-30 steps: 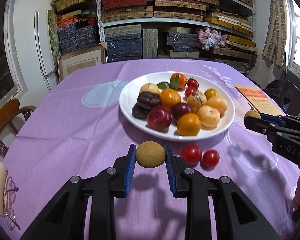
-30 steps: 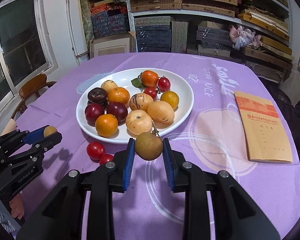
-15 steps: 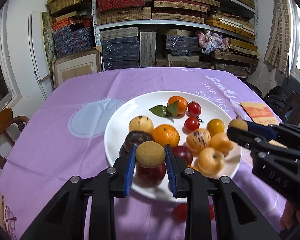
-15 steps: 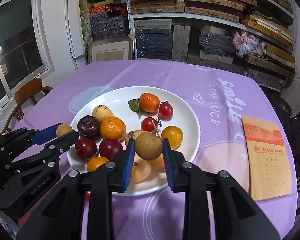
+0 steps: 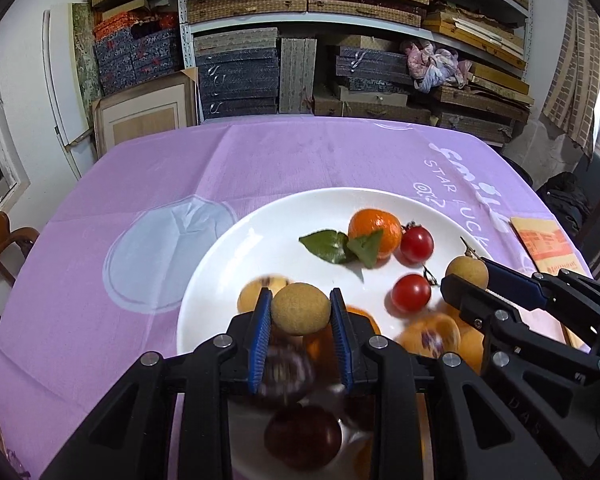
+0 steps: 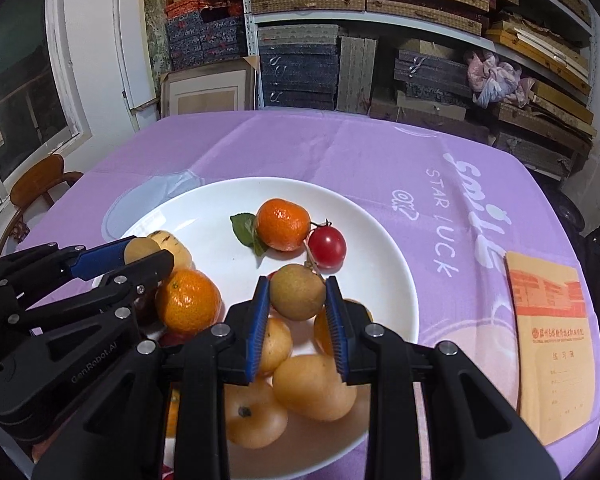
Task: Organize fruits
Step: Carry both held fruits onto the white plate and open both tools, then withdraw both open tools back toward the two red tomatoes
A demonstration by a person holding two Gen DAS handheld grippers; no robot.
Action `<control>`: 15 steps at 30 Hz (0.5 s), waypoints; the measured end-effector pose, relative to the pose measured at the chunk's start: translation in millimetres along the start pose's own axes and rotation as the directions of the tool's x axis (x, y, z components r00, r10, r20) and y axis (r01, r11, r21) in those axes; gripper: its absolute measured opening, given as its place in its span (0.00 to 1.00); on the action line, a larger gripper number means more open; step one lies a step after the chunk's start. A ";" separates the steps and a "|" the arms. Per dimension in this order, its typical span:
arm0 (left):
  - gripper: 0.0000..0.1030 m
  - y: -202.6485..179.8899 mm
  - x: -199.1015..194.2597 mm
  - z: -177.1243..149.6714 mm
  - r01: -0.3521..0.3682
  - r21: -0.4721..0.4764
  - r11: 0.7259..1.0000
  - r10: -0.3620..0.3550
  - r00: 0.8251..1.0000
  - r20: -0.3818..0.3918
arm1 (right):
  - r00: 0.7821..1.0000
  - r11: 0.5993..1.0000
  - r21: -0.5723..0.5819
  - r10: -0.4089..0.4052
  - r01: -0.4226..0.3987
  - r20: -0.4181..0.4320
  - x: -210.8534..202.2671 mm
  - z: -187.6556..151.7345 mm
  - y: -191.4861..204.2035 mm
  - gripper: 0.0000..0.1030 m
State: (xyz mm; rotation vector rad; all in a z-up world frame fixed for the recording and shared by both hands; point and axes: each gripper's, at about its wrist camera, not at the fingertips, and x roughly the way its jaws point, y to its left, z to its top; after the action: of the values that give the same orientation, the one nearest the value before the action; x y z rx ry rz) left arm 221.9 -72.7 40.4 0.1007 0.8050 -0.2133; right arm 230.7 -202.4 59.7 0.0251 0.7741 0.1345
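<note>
Now both grippers angle downward over the white plate, each clamped on a small tan-brown fruit. In the left wrist view the left gripper fills the lower centre, its blue pads pressed on either side of a longan held above the plate's near half; the right gripper reaches in from the right edge with its own stemmed longan pinched at the tip. In the right wrist view that same right gripper sits at lower centre, and the left one enters from the left edge, its fruit mostly covered by the upper finger. On the plate's far side lie a tangerine with a leaf and a cherry tomato. Fruit beneath the left gripper is smeared by blur: a dark round one, perhaps a plum, shows at bottom centre. The plate's near rim is hidden behind the gripper bodies. A booklet lies at the right on the purple tablecloth.
</note>
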 end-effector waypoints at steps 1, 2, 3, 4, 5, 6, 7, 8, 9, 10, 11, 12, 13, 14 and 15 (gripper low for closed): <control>0.28 0.8 3.6 4.0 -0.001 -0.009 1.000 0.001 1.000 -0.002 | 1.000 1.000 0.000 0.002 -0.002 -0.010 5.4 3.6 0.1 0.27; 0.28 0.7 8.5 10.0 -0.006 -0.015 1.000 0.006 1.000 -0.006 | 1.000 1.000 -0.002 0.008 -0.008 -0.027 11.8 6.3 0.5 0.27; 0.28 0.0 11.7 15.3 -0.011 -0.013 1.000 0.011 1.000 -0.010 | 0.999 1.000 -0.003 0.007 -0.007 -0.038 16.6 8.2 0.8 0.27; 0.28 -1.4 15.0 19.3 -0.015 -0.012 1.000 0.015 1.000 -0.014 | 0.999 1.000 -0.005 -0.004 0.004 -0.046 22.0 9.4 0.6 0.27; 0.28 -2.7 18.5 22.7 -0.021 -0.007 1.000 0.021 1.000 -0.018 | 0.998 1.000 -0.005 -0.006 0.006 -0.055 26.9 9.7 -0.2 0.27; 0.29 -4.2 20.5 24.8 -0.021 0.000 1.000 0.020 1.000 -0.021 | 0.998 1.000 -0.002 0.000 0.000 -0.067 30.9 9.5 -1.2 0.27; 0.29 -4.9 21.7 26.0 -0.021 0.000 1.000 0.021 1.000 -0.023 | 0.998 1.000 0.002 0.003 -0.003 -0.068 33.2 8.7 -2.9 0.27; 0.30 -4.4 22.5 26.8 -0.017 -0.010 1.000 0.017 1.000 -0.022 | 0.998 1.000 0.002 0.002 -0.002 -0.062 32.7 7.8 -3.8 0.31; 0.31 -4.1 22.6 26.9 -0.012 -0.015 1.000 0.012 1.000 -0.021 | 0.998 1.000 -0.002 -0.002 0.002 -0.060 32.5 7.7 -4.5 0.36; 0.38 -3.0 22.0 26.5 -0.002 -0.020 1.000 0.002 1.000 -0.021 | 0.999 1.000 -0.001 -0.007 0.007 -0.046 29.8 7.4 -5.5 0.50; 0.43 -1.5 21.2 25.9 0.005 -0.025 1.000 -0.006 1.000 -0.024 | 0.999 1.000 0.001 -0.015 0.015 -0.028 25.9 6.9 -7.1 0.54; 0.44 0.7 19.6 25.3 0.013 -0.031 0.999 -0.014 1.000 -0.028 | 1.000 1.000 0.003 -0.017 0.017 -0.016 20.9 6.7 -8.9 0.54; 0.45 3.7 16.4 24.7 0.024 -0.041 0.999 -0.025 0.999 -0.028 | 1.000 1.000 0.007 -0.013 0.013 -0.006 14.1 6.3 -11.4 0.54; 0.47 7.3 12.6 24.8 0.035 -0.054 0.998 -0.037 0.999 -0.026 | 1.000 1.000 0.010 -0.013 0.013 0.006 7.2 6.1 -13.0 0.54; 0.48 10.9 8.0 24.9 0.040 -0.066 0.997 -0.042 0.999 -0.026 | 1.000 1.000 0.013 -0.011 0.011 0.021 -1.5 5.5 -15.1 0.54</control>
State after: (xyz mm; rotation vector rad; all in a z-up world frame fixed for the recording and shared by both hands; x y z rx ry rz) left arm 247.3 -67.5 51.8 0.0256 0.8408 -0.2246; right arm 235.2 -217.5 63.6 0.0343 0.7540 0.1184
